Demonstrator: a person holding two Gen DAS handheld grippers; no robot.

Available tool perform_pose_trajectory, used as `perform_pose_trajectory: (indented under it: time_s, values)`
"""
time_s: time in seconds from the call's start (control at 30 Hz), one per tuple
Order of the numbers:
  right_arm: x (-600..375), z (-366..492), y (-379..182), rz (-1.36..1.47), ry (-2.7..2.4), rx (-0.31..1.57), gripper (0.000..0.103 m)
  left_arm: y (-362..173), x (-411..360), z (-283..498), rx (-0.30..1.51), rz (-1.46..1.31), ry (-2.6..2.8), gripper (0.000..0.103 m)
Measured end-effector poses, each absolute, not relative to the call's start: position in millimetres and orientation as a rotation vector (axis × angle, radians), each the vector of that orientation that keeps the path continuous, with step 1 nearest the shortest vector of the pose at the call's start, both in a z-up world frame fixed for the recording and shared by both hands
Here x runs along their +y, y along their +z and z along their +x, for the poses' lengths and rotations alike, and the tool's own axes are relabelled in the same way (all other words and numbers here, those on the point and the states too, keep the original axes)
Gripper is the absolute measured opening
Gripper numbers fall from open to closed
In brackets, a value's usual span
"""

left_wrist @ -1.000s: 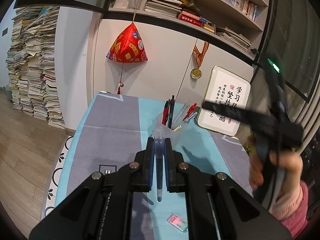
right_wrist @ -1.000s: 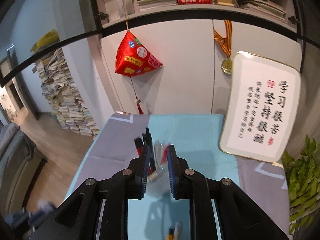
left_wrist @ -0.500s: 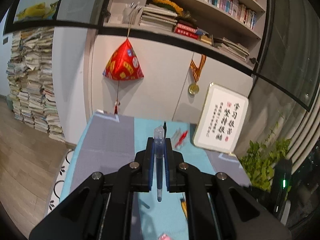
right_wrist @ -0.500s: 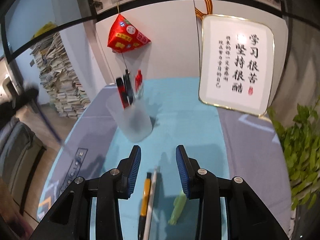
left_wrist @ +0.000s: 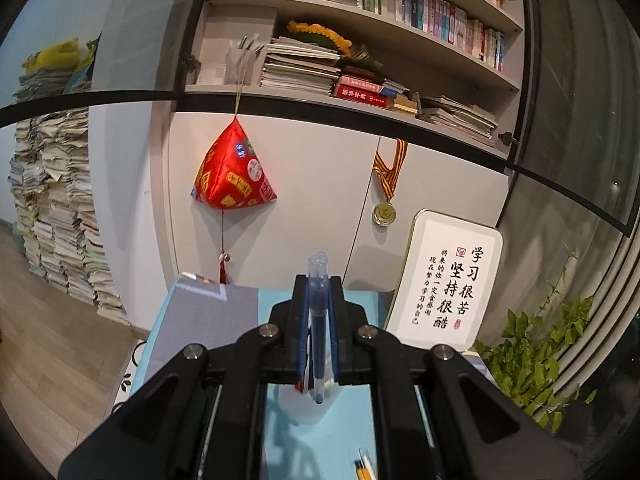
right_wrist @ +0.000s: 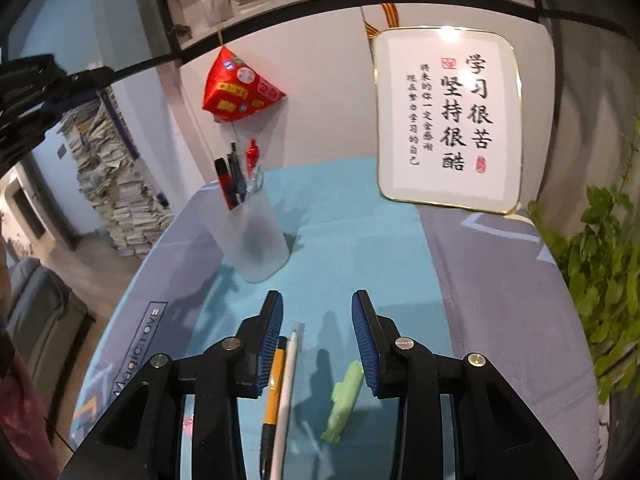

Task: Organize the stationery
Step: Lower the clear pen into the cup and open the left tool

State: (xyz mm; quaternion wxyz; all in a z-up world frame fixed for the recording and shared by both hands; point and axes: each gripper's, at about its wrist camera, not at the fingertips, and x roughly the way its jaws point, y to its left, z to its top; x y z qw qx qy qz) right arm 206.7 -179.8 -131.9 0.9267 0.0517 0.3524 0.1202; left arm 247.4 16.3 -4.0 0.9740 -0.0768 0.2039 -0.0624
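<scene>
My left gripper [left_wrist: 318, 280] is shut on a blue pen [left_wrist: 319, 344], which stands upright between the pads with its tip down. The pen's tip hangs just over a frosted cup [left_wrist: 298, 406]. In the right wrist view the same cup [right_wrist: 256, 240] stands on the teal cloth and holds black and red pens [right_wrist: 234, 176]. My right gripper [right_wrist: 318, 306] is open, low over the table in front of the cup. Under it lie an orange pen [right_wrist: 273, 396], a white pen [right_wrist: 289, 372] and a green eraser-like piece [right_wrist: 345, 396]. Nothing is between its pads.
A framed calligraphy board [right_wrist: 448, 116] leans on the cabinet at the table's back right. A leafy plant [right_wrist: 608, 280] stands past the right edge. A red hanging ornament [left_wrist: 234, 176] and a medal [left_wrist: 385, 213] hang on the cabinet. Paper stacks [left_wrist: 52, 208] fill the floor at the left.
My left gripper has risen with the blue pen and now has the cup right under it. My right gripper left the cup, sank toward the loose pens, and its jaws widened.
</scene>
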Motion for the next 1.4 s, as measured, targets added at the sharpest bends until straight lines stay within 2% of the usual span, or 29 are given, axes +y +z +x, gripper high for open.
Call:
perform_pose_trajectory:
  time_s: [0.47, 1.0, 1.4]
  values:
    - [-185.1, 206.5, -132.0, 0.102, 0.235, 0.728, 0.036, -45.8, 10.2, 295.3, 0.483, -0.1, -0.07, 0.007]
    - [-185.7, 210.8, -143.0, 0.129, 0.227, 0.8, 0.036, -84.2, 7.5, 301.5, 0.57, -0.077, -0.055, 0.007]
    - [-184.3, 205.8, -139.0, 0.131, 0.244, 0.798, 0.036, -88.8, 10.5, 296.0, 0.609, -0.095, -0.077, 0.01]
